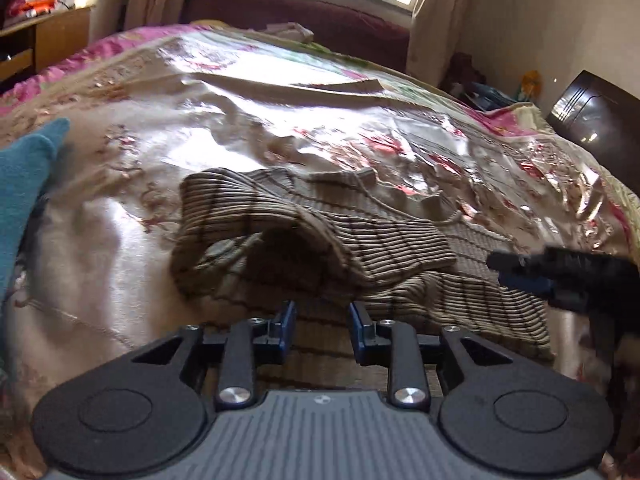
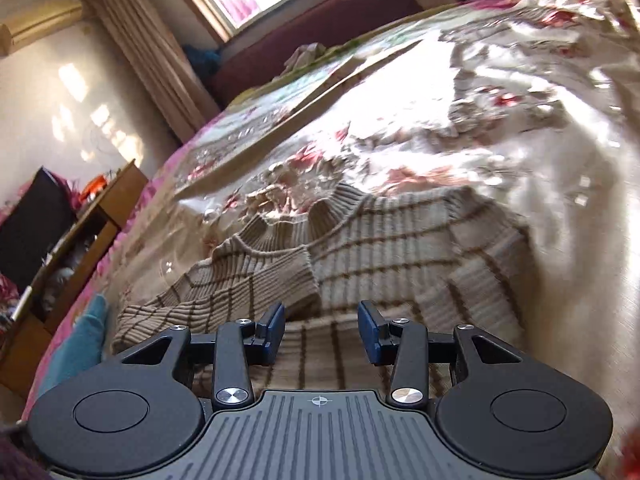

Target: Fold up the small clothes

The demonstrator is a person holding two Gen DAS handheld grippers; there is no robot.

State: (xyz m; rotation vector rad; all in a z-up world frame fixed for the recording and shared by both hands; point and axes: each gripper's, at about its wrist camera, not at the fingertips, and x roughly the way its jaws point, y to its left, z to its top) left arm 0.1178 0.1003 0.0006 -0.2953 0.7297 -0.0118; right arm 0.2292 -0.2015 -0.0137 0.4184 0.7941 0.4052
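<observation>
Left wrist view, read from left to right: a teal knitted cloth (image 1: 24, 184) lies at the frame's edge on the glossy floral satin bedspread (image 1: 132, 184); at centre the beige ribbed sweater with thin brown grid lines (image 1: 304, 236) lies on the bed with one sleeve doubled over its body; at the far right the right tool (image 1: 516, 270) enters, blurred. The left tool (image 1: 322, 316) stands with its blue pads (image 1: 287, 316) parted and nothing between them, the sweater's hem directly beneath and ahead of its tips. Right wrist view, same order: a wooden bedside cabinet (image 2: 96, 216), the teal cloth (image 2: 80, 344), then the sweater (image 2: 400, 240) filling the centre, its folded sleeve cuff just ahead of the right tool (image 2: 322, 320), whose pads are likewise spread and empty above the lower body panel. Risks, as judged: the slick bedspread may let the knit slide when one edge is pulled, undoing the sleeve fold; a shallow pinch could catch a single layer, or snag the bedspread with it, skewing the next fold.
</observation>
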